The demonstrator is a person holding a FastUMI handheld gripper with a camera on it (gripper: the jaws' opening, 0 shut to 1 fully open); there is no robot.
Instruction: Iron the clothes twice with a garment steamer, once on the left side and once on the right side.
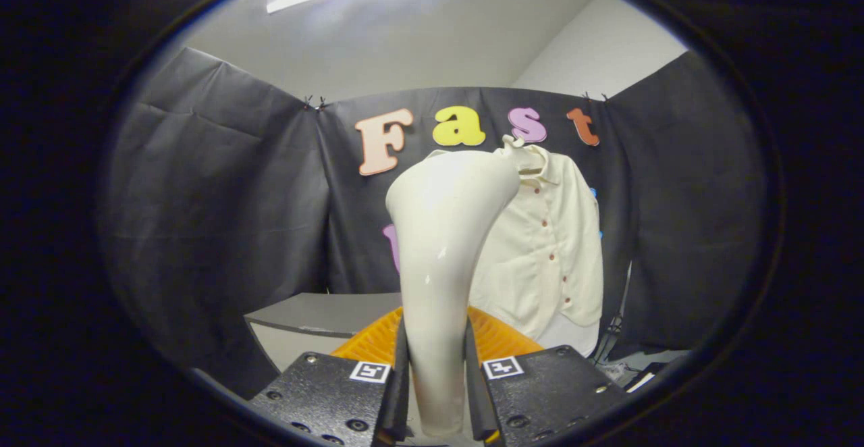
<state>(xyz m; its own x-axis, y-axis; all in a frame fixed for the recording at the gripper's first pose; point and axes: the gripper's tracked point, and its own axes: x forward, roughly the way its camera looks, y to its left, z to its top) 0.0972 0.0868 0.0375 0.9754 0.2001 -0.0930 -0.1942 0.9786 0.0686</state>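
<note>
While both of its fingers (403, 366) press against the sides of a white handle, the hand-held gripper (436, 379) is clamped on the garment steamer (442, 251), which stands upright between them. The steamer's narrow handle rises from between the fingers and widens into a broad, glossy head at the top, with light glinting off its surface. Beyond the fingers, partly hidden behind the steamer's head, a cream button-up shirt (550, 244) hangs on a hanger (516, 146) in front of the black cloth wall (223, 197) of the booth. The shirt's row of small dark buttons runs down its front, just to the right of the steamer as seen from the gripper. Lower down, to the left of the shirt and behind the steamer, a grey table (324, 315) stands against the cloth.
</note>
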